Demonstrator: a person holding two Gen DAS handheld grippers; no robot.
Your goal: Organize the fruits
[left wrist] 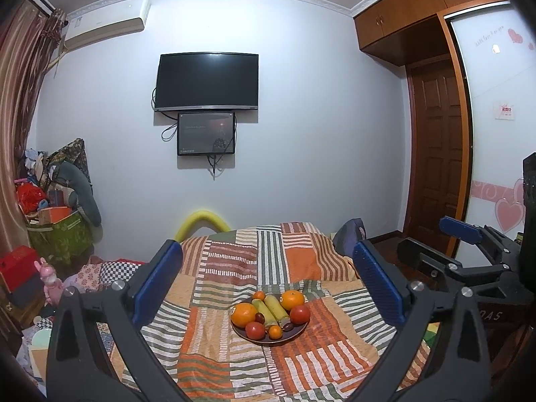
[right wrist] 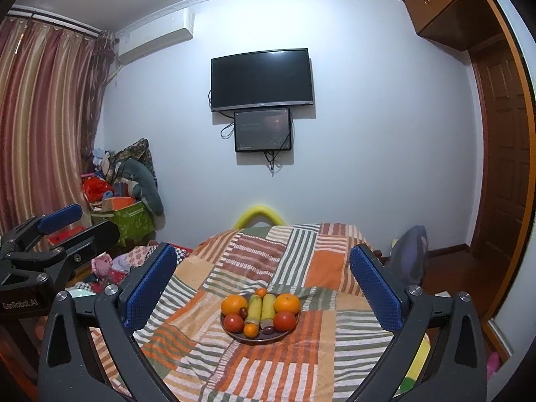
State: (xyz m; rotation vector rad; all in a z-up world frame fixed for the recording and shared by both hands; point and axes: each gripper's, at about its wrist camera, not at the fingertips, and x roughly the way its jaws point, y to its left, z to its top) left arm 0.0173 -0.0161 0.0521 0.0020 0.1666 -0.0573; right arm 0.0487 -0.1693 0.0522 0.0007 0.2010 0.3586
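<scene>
We hold both tools back from the dark round plate (right wrist: 234, 334), which sits near the middle of the striped patchwork cloth (right wrist: 301, 361) and carries every fruit: two large oranges (right wrist: 234, 305), two red tomatoes (right wrist: 233, 323), two pale green stalk sections (right wrist: 267, 308), small tangerines and dark dates. Left gripper (left wrist: 268, 284) is released, jaws wide, nothing between them; right gripper (right wrist: 263, 284) likewise released and empty. Risks we judge from here: the round fruit is heaped close, so nudging one orange could roll a neighbour off the rim; the soft cloth may let the plate tip or slide; the tomatoes could bruise under a hard squeeze.
</scene>
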